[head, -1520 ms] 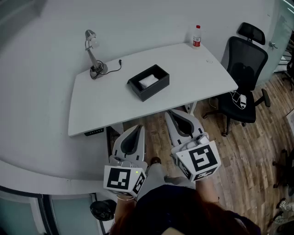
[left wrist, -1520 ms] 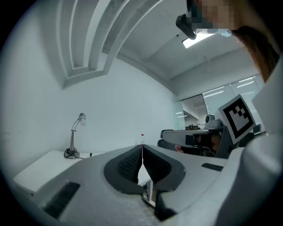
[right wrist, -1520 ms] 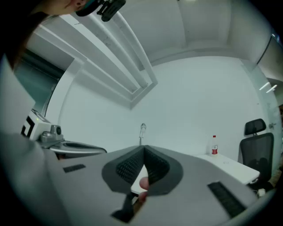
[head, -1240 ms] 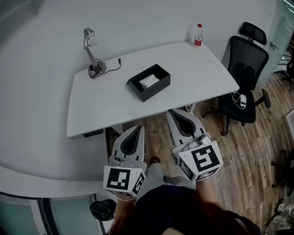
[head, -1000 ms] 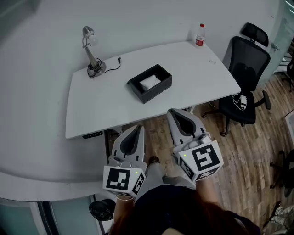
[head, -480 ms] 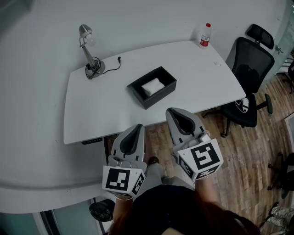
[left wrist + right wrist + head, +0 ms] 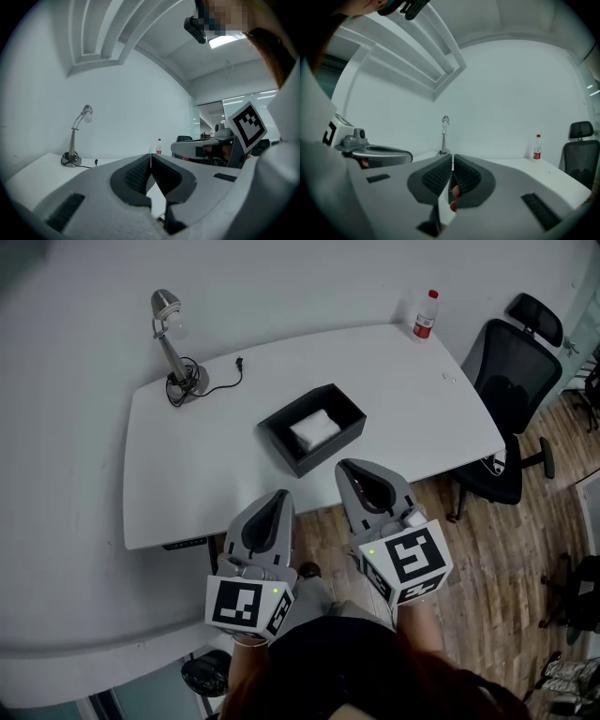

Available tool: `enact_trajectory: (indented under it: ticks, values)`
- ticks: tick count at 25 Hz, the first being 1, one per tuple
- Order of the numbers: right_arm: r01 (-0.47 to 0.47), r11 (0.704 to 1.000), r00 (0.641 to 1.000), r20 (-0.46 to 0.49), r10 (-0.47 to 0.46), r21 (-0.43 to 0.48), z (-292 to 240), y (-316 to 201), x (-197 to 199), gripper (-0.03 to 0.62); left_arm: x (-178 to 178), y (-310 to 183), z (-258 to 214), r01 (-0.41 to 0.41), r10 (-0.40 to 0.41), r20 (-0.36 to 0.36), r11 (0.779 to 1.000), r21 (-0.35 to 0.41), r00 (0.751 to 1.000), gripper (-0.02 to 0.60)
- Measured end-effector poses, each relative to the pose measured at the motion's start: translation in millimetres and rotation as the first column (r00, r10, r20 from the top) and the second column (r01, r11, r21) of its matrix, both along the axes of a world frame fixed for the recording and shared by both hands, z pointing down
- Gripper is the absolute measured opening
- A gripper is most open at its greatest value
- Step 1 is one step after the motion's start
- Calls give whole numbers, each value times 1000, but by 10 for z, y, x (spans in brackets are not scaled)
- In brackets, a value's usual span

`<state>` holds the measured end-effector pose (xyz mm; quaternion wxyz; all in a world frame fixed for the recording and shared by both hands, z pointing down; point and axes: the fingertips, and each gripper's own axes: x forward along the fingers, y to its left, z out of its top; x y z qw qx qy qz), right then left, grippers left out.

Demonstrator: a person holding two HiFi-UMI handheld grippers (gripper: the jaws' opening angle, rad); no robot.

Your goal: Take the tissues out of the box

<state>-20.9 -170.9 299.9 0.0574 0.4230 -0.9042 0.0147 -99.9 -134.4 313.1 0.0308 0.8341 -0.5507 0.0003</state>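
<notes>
Since the earlier head views, the table (image 7: 206,465) has been brought nearer to both grippers. The strip of floor once seen between its near edge and the jaw tips is gone, and the tips now overlap that edge in the head view. The box (image 7: 328,452) has not been shifted on the table. Only the distance to it has been closed. This is judged to be the approach, with nothing yet taken out.

The left gripper (image 7: 278,496) is held level with its jaws pressed together. In the left gripper view the tips are seen meeting, with nothing between them. The right gripper (image 7: 352,469) is likewise closed, only a hairline slit being left between its pads, and nothing is pinched. Neither gripper is touching the box or the table.

The box lies just ahead of the right gripper's tips, and ahead and to the right of the left gripper's. It stands open, and the tissues (image 7: 315,428) are seen lying inside it as a white pack. A lamp (image 7: 172,343) stands well beyond the left gripper, and a bottle (image 7: 426,315) far ahead and right of the right one.

The jaws would have to be spread before a tissue could be gripped.
</notes>
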Motion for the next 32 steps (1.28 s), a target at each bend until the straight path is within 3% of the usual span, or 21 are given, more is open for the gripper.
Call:
enact_trajectory:
  ticks: [19,32]
  values:
    - [-9,998,995,-97,2,-64,237,-687,-321,101,-349,-758,93,-13,12,-48,1000,-13,999,26]
    - [-30,992,982,-191,5,-125,535,-1091,-507,170,-461,-1189,251,-67,63,-76,996,-52,995,26]
